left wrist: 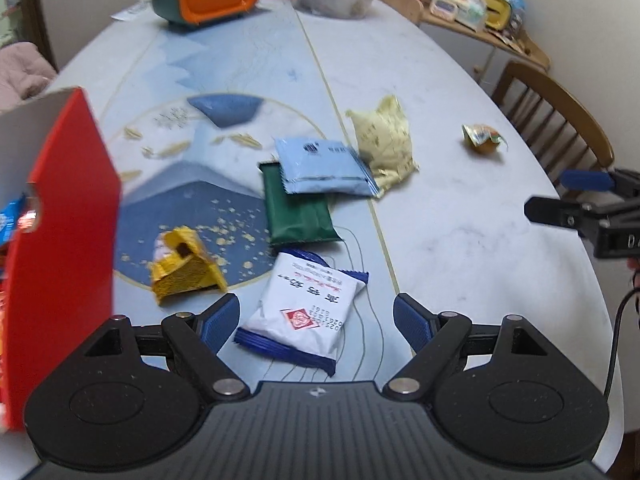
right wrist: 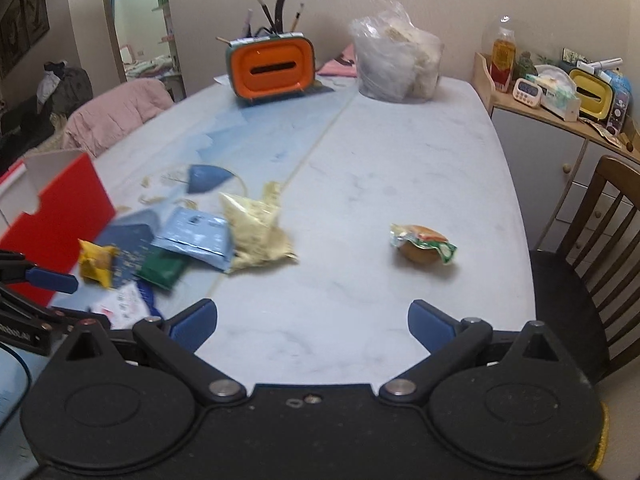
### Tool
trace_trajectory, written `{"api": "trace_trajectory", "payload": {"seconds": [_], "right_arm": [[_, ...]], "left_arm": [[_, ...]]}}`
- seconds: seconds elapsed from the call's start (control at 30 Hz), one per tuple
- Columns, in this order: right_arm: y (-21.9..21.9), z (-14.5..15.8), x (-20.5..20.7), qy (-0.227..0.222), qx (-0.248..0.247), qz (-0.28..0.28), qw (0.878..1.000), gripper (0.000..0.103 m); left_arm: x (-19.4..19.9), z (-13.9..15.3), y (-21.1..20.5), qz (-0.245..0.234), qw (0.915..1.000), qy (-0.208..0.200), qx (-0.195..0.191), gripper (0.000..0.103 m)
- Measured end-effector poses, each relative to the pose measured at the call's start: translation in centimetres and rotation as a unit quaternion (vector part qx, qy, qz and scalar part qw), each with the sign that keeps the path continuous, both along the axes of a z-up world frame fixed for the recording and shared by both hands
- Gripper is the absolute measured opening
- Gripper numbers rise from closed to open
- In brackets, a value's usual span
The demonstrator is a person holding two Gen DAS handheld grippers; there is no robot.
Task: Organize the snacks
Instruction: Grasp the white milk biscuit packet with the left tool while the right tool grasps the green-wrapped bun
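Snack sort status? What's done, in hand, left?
Done: a blue packet shows inside the red box. In hand: nothing; left gripper and right gripper are both open and empty. Left: white packet, green, light blue, yellow, cream bag, round snack.

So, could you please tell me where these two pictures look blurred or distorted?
Left wrist view: the red box is smeared at its edge, the white packet fairly sharp, and the table edge bows from the fisheye. Right wrist view: the snack pile near the green packet is streaked, while the burger-shaped snack is only soft.
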State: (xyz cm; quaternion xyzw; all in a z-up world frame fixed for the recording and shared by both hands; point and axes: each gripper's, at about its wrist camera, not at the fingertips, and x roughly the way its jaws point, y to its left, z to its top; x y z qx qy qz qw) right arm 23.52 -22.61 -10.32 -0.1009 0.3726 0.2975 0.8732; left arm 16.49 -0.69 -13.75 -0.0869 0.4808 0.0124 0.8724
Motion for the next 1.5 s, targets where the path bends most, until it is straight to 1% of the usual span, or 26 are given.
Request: {"api": "trace_trajectory", "payload": {"seconds": [0.1, 0.3, 0.43, 0.53, 0.57, 0.63, 0.7, 0.73, 0.8, 0.83, 0.9, 1.03, 1.17, 1.27, 1.37, 1.5], "right_arm": [[-0.4, -0.7, 1.1, 0.004, -0.002, 0.008, 1.000, 0.102], [-0.7, -1.5, 2.6, 0.007, -0.012, 0.027, 1.000, 0.101], [-0.9, -1.8, 3.3, 0.003, -0.023, 0.040, 0.999, 0.100], [-1.3, -1.9, 4.1, 0.003, -0.029, 0.042, 0.999, 0.100], [-1.4, -1.9, 4.4, 0.002, -0.031, 0.042, 0.999, 0.100], [-1.7, -1.9, 5.0, 0.002, -0.033, 0.044, 0.998, 0.100], [-1.9, -1.8, 5.6, 0.000, -0.036, 0.047, 0.998, 0.100], [-1.9, -1.8, 5.9, -0.001, -0.037, 0.048, 0.998, 0.100], [-2.0, -1.9, 6.5, -0.001, -0.039, 0.053, 0.998, 0.099], [-2.0, -1.9, 6.7, -0.001, -0.040, 0.056, 0.998, 0.099], [-1.9, -2.0, 7.2, -0.005, -0.045, 0.063, 0.997, 0.099], [-1.8, -1.7, 8.1, -0.016, -0.058, 0.084, 0.995, 0.098], [-1.7, -1.8, 9.6, -0.025, -0.075, 0.106, 0.991, 0.096], [-1.4, -2.4, 11.1, -0.019, -0.085, 0.118, 0.989, 0.092], [-1.1, -3.6, 12.5, -0.009, -0.096, 0.125, 0.987, 0.085], [-0.5, -5.1, 13.6, -0.009, -0.111, 0.131, 0.985, 0.074]], "left_arm": [[0.8, -1.1, -0.1, -0.007, 0.9998, 0.017, 0.001, 0.084], [1.8, -2.0, -0.3, -0.021, 0.9992, 0.028, 0.018, 0.084], [2.4, -2.4, -0.5, -0.014, 0.9990, 0.033, 0.027, 0.083], [2.7, -2.5, -0.8, 0.000, 0.9989, 0.033, 0.032, 0.083], [2.8, -2.5, -1.0, 0.005, 0.9988, 0.033, 0.037, 0.079], [2.8, -2.4, -1.4, 0.011, 0.9986, 0.032, 0.042, 0.076], [2.8, -2.3, -1.7, 0.018, 0.9983, 0.031, 0.047, 0.068], [2.7, -2.3, -1.8, 0.021, 0.9980, 0.031, 0.051, 0.066], [2.7, -2.3, -2.0, 0.028, 0.9971, 0.032, 0.063, 0.058], [2.7, -2.3, -2.2, 0.031, 0.9967, 0.032, 0.068, 0.057], [2.8, -2.2, -2.3, 0.040, 0.9964, 0.035, 0.066, 0.054], [3.1, -2.2, -2.4, 0.061, 0.9956, 0.040, 0.059, 0.052], [3.6, -1.8, -2.1, 0.090, 0.9948, 0.040, 0.024, 0.052], [3.9, -1.1, -2.5, 0.101, 0.9943, 0.030, 0.017, 0.052], [4.1, -0.9, -2.7, 0.110, 0.9936, 0.024, 0.008, 0.052], [4.0, -1.3, -2.5, 0.131, 0.9908, 0.036, 0.005, 0.052]]}}
